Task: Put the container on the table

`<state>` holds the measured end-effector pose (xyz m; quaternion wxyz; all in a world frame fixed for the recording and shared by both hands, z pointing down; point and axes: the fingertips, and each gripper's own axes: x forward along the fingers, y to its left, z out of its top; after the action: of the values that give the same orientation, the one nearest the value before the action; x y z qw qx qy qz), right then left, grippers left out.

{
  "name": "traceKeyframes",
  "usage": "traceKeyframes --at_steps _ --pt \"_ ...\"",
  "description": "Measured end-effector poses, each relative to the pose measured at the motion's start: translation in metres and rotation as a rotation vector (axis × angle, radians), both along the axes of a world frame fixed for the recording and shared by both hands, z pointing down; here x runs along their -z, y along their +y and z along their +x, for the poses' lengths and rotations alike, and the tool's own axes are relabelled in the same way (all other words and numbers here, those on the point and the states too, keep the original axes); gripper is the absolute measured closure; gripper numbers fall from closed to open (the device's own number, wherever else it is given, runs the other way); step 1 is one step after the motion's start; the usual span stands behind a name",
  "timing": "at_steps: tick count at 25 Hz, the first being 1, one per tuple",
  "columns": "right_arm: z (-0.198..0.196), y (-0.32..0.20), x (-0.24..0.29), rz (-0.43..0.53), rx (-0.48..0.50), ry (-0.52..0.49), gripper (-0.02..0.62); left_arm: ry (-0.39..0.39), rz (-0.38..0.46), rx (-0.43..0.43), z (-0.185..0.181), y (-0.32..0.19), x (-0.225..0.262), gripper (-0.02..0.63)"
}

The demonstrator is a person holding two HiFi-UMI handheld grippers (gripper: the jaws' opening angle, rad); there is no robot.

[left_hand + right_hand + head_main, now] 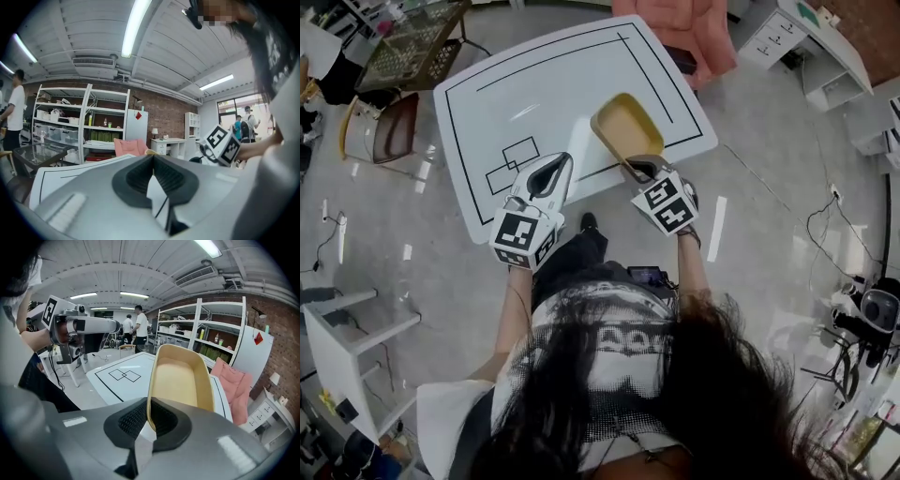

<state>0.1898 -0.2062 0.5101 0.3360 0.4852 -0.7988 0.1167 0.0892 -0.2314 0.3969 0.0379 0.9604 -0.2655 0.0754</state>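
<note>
A tan, oblong container (626, 127) hangs tilted above the front right part of the white table (534, 84), which carries black outlines. My right gripper (639, 167) is shut on its near rim; in the right gripper view the rim (180, 376) sits pinched between the dark pads (131, 420). My left gripper (558, 164) hovers over the table's front edge, to the left of the container and apart from it. Its jaws (152, 164) are shut with nothing between them. Two overlapping black rectangles (511, 164) are drawn on the table near the left gripper.
A pink chair (684, 28) stands behind the table. A glass-topped table (408, 42) and a brown chair (389, 127) are at the left, white drawers (787, 33) at the back right. White shelving (206, 341) lines the brick wall. People (139, 329) stand far off.
</note>
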Motion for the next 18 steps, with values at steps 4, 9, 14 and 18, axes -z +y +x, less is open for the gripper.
traceKeyframes --at_steps 4,9,14,18 --pt "0.011 -0.055 0.000 -0.014 0.029 0.023 0.575 0.012 -0.004 0.021 0.007 -0.045 0.003 0.606" --pt "0.020 -0.120 -0.011 -0.039 0.061 0.043 0.575 0.016 -0.018 0.039 0.013 -0.092 -0.002 0.606" --pt "0.026 -0.173 -0.028 -0.072 0.097 0.073 0.575 0.019 -0.029 0.052 0.016 -0.128 -0.008 0.606" --pt "0.026 -0.207 -0.044 -0.111 0.144 0.101 0.575 0.021 -0.056 0.096 0.006 -0.154 -0.018 0.606"
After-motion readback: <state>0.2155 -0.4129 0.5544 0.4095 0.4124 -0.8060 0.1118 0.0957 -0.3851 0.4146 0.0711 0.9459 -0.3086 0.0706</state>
